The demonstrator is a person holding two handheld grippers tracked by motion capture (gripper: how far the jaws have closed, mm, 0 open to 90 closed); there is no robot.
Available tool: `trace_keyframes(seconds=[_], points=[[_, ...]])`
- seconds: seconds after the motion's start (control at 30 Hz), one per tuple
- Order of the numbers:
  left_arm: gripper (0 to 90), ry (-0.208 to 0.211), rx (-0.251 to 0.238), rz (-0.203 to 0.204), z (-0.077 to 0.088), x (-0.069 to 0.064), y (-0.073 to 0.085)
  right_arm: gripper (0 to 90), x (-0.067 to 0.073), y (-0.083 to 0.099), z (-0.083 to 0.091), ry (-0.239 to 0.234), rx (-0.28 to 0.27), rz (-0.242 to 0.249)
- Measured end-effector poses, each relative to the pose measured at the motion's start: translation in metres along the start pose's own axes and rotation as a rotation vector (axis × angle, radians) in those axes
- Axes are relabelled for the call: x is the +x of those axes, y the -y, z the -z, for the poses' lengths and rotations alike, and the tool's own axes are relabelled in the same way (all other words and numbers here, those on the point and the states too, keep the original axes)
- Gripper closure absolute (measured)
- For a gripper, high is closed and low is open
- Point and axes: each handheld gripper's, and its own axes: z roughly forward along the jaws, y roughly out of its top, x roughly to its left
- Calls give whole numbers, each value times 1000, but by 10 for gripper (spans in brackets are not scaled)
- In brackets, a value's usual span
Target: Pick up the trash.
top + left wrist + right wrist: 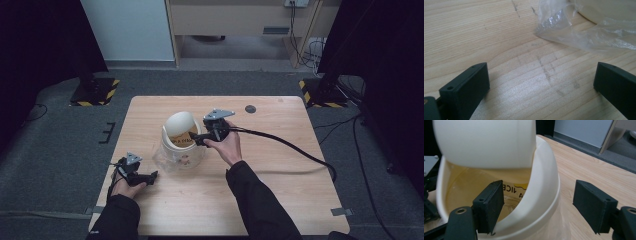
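Your right tongs (536, 207), spread wide, straddle the rim of the small bin (181, 150) standing mid-tabletop (280, 165), one jaw inside, while your left tongs (541, 85) rest spread near its plastic liner (584, 35).

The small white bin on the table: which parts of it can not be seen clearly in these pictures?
- Bin inside: the tilted lid covers most of it in the right gripper view.
- Yellow label inside: the right gripper jaw and the rim cut off its print.
- Plastic bag: the picture's edge cuts it off in the left gripper view.
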Motion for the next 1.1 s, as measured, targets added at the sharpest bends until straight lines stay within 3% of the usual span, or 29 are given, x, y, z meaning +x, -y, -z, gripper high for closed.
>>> trace_keyframes(seconds=[0.17,0.3,0.37,0.5,0.63,0.73,1.0,1.03,1.1], points=[[0,-1,0,-1,0,0,0,250,2,-6,18,-6,-23,25],[0,-1,0,-1,0,0,0,237,1,-14,49,11,-40,63],[0,-1,0,-1,0,0,0,234,1,-15,54,13,-40,69],[0,-2,1,-1,0,0,0,244,-7,-13,77,16,-83,36],[0,-2,1,0,0,0,0,250,-21,1,105,48,-94,13],[0,-2,1,0,0,0,0,250,-26,9,114,63,-90,7],[0,-3,1,0,0,-1,0,303,-41,52,144,122,-19,1],[0,-3,1,0,0,-1,0,314,-44,63,150,137,0,-23],[0,-3,1,1,0,-1,0,315,-45,67,152,140,9,-30]])
